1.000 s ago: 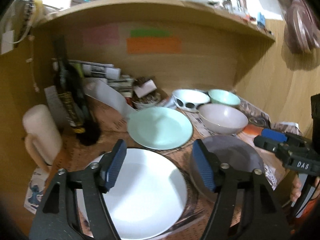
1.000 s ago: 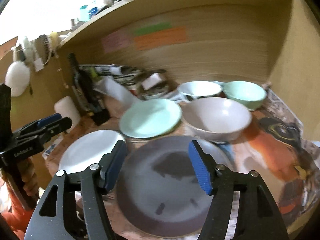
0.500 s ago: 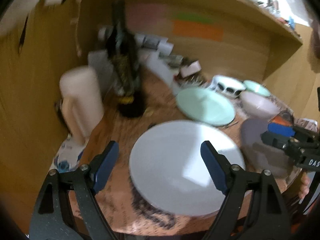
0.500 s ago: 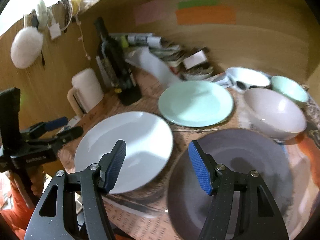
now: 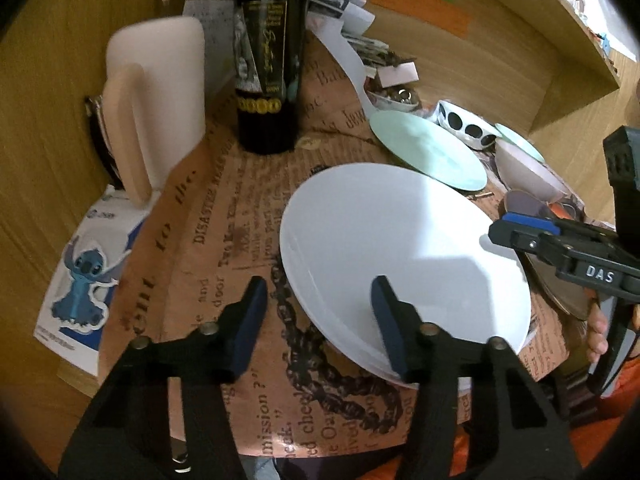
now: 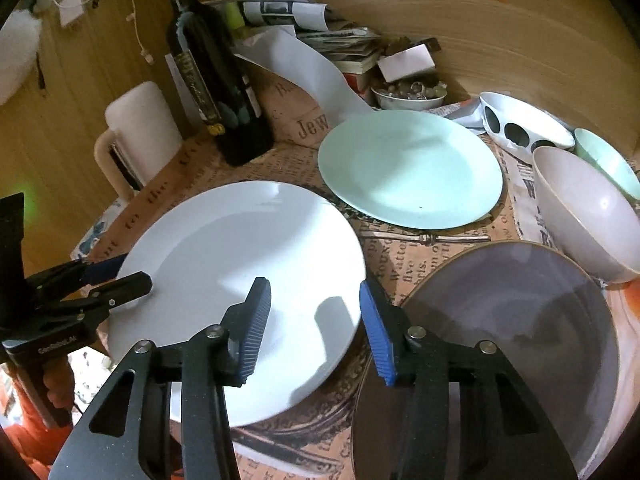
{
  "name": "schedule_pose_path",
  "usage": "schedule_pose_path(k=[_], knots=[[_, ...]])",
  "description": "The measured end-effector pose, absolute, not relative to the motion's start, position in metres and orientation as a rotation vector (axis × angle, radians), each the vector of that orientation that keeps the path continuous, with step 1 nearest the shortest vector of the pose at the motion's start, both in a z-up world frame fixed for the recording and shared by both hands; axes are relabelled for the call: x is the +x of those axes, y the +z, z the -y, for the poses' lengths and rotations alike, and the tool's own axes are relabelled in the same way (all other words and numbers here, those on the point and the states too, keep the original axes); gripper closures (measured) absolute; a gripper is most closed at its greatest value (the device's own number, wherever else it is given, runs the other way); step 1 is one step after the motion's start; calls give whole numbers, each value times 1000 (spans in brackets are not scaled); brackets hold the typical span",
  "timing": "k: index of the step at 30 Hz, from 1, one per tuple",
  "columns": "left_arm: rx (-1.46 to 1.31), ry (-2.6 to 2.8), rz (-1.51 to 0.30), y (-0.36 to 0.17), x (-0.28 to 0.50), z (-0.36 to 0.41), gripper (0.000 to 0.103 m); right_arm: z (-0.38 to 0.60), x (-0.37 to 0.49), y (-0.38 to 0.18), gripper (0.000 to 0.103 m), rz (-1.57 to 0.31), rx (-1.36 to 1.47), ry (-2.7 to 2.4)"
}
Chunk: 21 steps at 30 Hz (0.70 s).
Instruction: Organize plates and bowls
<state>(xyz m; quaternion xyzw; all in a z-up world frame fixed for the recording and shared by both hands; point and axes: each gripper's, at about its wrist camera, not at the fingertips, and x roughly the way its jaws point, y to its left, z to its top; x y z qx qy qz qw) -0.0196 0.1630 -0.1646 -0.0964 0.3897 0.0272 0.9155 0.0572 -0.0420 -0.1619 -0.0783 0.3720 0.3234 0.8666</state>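
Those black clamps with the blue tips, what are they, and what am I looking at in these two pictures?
This is not a robot. A person holds a clamp-like gripper in each hand, and a wide-angle camera on each one looks along its two fingers. One picture comes from the left gripper, the other from the right gripper. Each picture also shows the other gripper near its edge.

On the paper-covered table there are a white plate, a green plate, a grey plate, some bowls, a dark bottle and a pale mug.

The two grippers straddle the white plate's rim on opposite sides. Their jaws are closing, but the pads do not look pressed on it yet, so nothing is held.
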Motion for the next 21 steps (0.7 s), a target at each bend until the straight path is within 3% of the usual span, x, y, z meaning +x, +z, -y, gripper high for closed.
schedule_pose_path(k=[6, 21], knots=[[-241, 6, -812, -169, -15, -168, 74, 38, 67, -166, 60, -801, -185, 638], [-230, 32, -808, -165, 1, -177, 77, 31, 70, -170, 63, -825, -179, 636]])
